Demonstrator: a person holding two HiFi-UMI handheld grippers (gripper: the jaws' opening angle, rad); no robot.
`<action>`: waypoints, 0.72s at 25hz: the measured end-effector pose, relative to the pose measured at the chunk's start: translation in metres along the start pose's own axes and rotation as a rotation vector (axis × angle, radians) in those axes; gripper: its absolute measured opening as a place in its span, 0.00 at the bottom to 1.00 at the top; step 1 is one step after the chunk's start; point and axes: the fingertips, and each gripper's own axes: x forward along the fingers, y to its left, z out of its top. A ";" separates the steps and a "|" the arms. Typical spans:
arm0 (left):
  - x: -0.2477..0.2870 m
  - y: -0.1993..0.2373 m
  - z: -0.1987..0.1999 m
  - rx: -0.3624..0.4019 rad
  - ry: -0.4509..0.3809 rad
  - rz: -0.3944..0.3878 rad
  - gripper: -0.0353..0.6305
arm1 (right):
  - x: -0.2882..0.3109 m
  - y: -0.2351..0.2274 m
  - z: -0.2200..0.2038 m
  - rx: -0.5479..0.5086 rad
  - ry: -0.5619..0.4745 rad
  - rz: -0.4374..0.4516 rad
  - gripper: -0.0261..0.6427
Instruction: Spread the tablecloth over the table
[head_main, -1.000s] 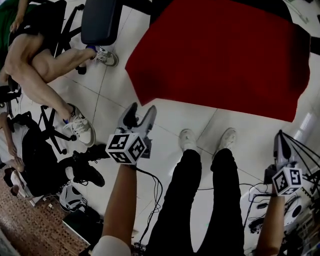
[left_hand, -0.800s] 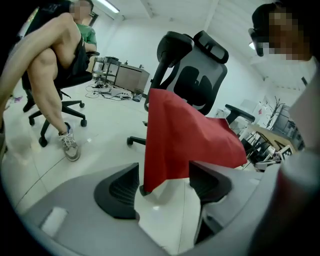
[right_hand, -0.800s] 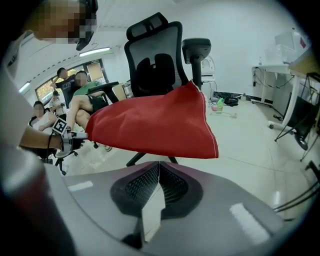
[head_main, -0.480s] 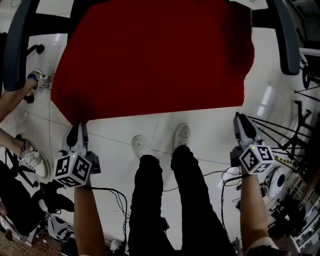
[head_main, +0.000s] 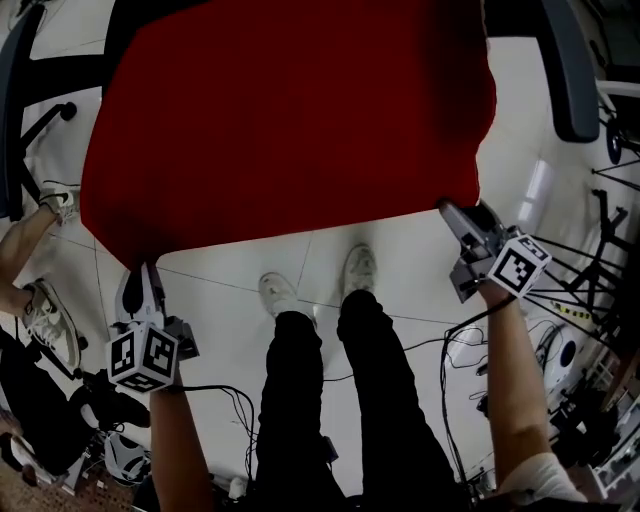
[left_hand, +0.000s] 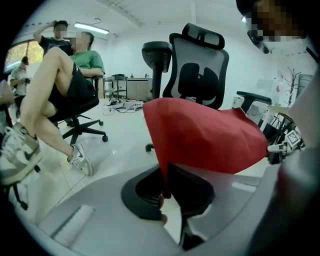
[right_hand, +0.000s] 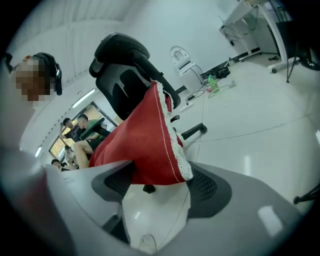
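White tiled floor (head_main: 250, 255). On it: wearer's two white shoes (head_main: 278, 293), black cables (head_main: 225, 400), wheeled office chair base (left_hand: 82, 131), seated person's sneaker (head_main: 55, 203). Above floor, red tablecloth (head_main: 290, 120) spread flat; surface under it hidden.

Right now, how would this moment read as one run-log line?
tablecloth: held in air above floor | left gripper: jaws shut on near corner | right gripper: jaws opening, other corner between them

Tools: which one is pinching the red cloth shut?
The left tool: its jaws are shut on a corner of the cloth. The right tool has its jaws apart and opening, with the other corner between them.
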 end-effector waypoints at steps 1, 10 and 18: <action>0.000 0.000 -0.001 0.001 0.000 0.003 0.08 | 0.000 0.000 0.000 0.014 -0.002 0.008 0.51; -0.039 -0.006 0.009 -0.038 -0.010 0.018 0.08 | -0.042 0.048 0.014 -0.130 -0.064 -0.124 0.06; -0.125 -0.040 0.099 -0.056 -0.150 -0.011 0.08 | -0.098 0.143 0.092 -0.171 -0.238 -0.046 0.06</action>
